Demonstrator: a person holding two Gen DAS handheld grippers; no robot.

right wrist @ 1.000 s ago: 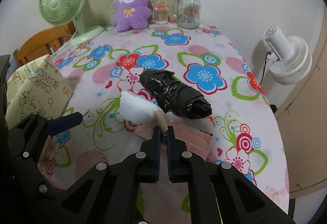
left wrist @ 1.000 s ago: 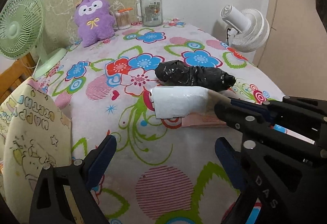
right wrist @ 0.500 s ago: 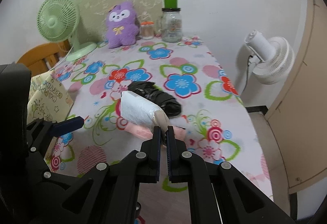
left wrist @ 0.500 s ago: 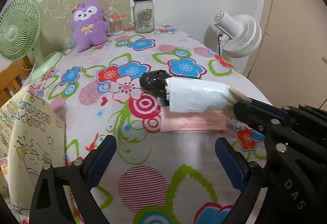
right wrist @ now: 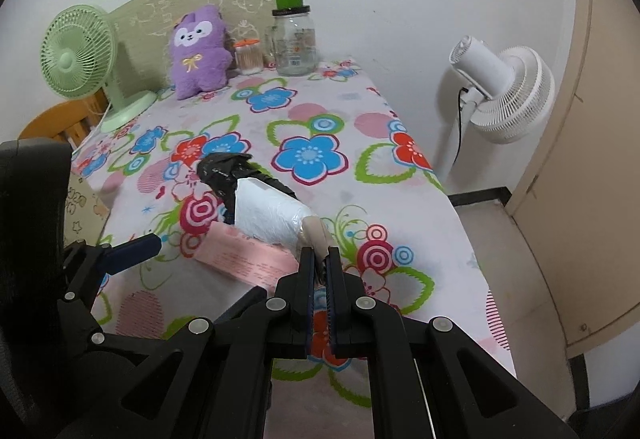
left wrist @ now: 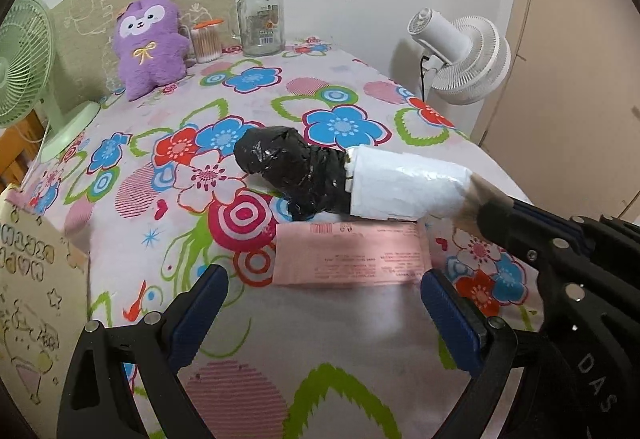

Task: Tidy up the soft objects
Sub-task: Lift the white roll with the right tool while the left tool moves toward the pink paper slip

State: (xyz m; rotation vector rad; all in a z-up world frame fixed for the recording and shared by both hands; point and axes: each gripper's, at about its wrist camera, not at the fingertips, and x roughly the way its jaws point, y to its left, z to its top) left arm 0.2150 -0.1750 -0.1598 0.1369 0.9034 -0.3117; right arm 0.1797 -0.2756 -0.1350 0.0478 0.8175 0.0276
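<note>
A white plastic-wrapped roll hangs above the flowered table, with my right gripper shut on its tan end. Behind it a black plastic-wrapped roll lies on the tablecloth. Flat in front of both rolls lies a pink packet. My left gripper stands open low over the near part of the table, nothing between its blue pads. A purple plush toy sits at the far edge against the wall.
A green fan stands at the far left, a glass jar with a green cap and a cotton swab pot at the back. A white fan stands right of the table. A printed paper bag sits at left.
My right gripper has carried the white roll to the right and a little up, uncovering the pink packet. Both views have drawn back from the table, so the far objects look smaller.
</note>
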